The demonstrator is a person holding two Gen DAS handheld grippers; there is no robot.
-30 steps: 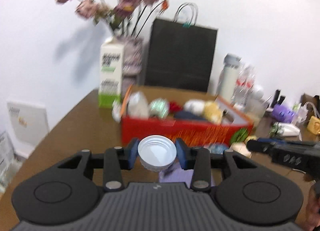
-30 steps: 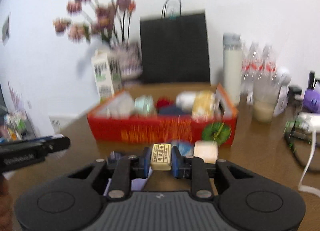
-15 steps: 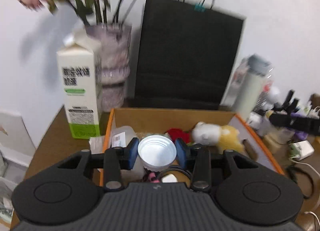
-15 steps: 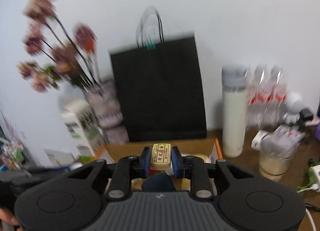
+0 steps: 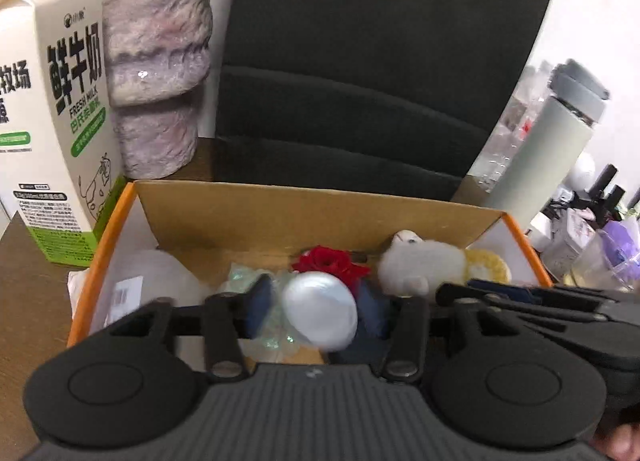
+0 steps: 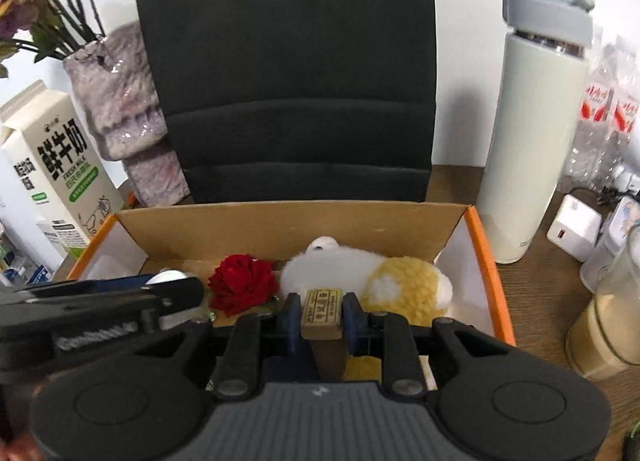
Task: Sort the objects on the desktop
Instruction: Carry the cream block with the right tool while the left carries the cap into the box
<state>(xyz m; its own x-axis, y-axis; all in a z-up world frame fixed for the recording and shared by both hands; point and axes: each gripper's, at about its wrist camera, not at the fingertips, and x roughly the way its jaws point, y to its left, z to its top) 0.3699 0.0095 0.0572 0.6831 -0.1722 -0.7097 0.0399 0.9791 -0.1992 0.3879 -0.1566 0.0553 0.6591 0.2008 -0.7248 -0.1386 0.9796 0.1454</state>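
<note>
An orange cardboard box (image 5: 304,217) (image 6: 296,225) holds a red fabric flower (image 5: 330,261) (image 6: 242,283), a white and yellow plush toy (image 5: 432,267) (image 6: 372,277), crumpled clear wrap and a white plastic item. My left gripper (image 5: 314,311) is over the box with its jaws spread. A white round lid (image 5: 320,313) sits tilted and blurred between them, with gaps on both sides. My right gripper (image 6: 322,315) is shut on a small tan labelled block (image 6: 322,311) and holds it above the box's front right part. The left gripper shows at the left of the right wrist view (image 6: 100,309).
Behind the box stand a black paper bag (image 6: 288,69), a purple vase (image 5: 158,57) and a milk carton (image 5: 52,109). A grey-lidded flask (image 6: 532,121) stands to the right, with water bottles (image 6: 604,125), a white charger (image 6: 574,229) and a cup of beige drink (image 6: 608,325).
Both grippers moved forward and down over the box. The left jaws opened and the white lid came loose between them. The right gripper still holds the tan block.
</note>
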